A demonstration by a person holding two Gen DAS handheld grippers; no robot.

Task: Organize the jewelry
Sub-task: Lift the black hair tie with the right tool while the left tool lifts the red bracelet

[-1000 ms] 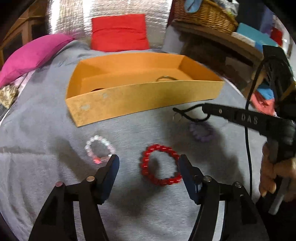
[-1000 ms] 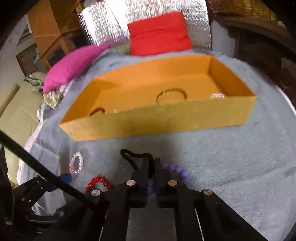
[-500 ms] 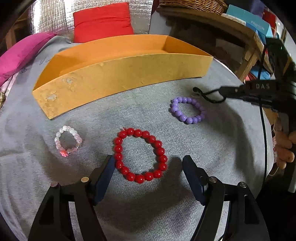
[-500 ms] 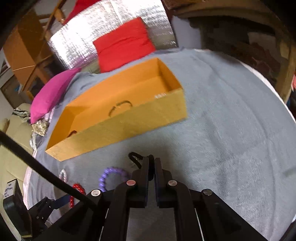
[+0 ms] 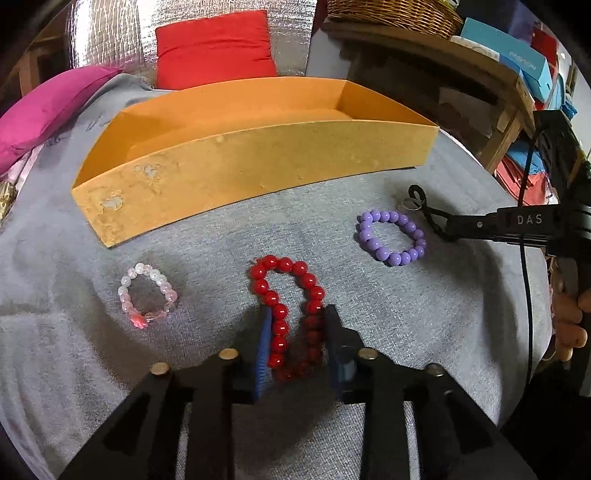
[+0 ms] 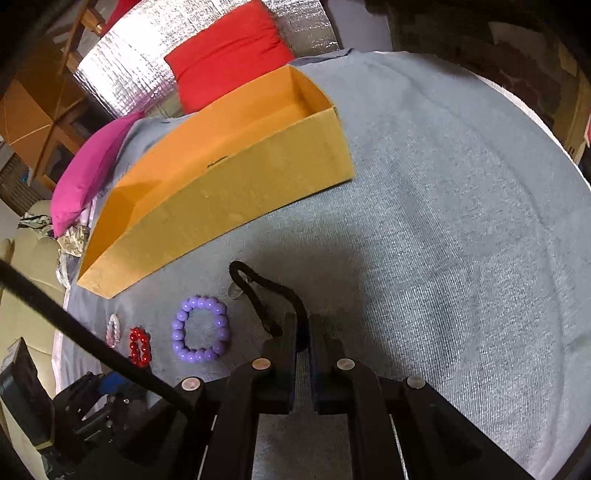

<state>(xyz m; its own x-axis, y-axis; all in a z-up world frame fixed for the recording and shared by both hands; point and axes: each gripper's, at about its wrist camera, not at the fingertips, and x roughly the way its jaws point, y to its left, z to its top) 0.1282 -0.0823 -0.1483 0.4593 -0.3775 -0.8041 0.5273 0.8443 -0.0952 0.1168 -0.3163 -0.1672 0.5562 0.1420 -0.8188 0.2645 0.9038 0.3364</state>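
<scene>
My left gripper is shut on the red bead bracelet, squeezing it into a narrow loop on the grey cloth. A pink clear-bead bracelet lies to its left and a purple bead bracelet to its right. My right gripper is shut on a black cord with a small metal ring at its end, just right of the purple bracelet. The orange cardboard box stands behind the bracelets.
A red cushion and a magenta cushion lie behind the box. A wooden shelf with a wicker basket and boxes stands at the back right. Grey cloth stretches to the right of the box.
My left gripper has closed on the red bracelet, pinching it narrow. My right gripper, holding the cord, has swung right and lower, away from the box.
</scene>
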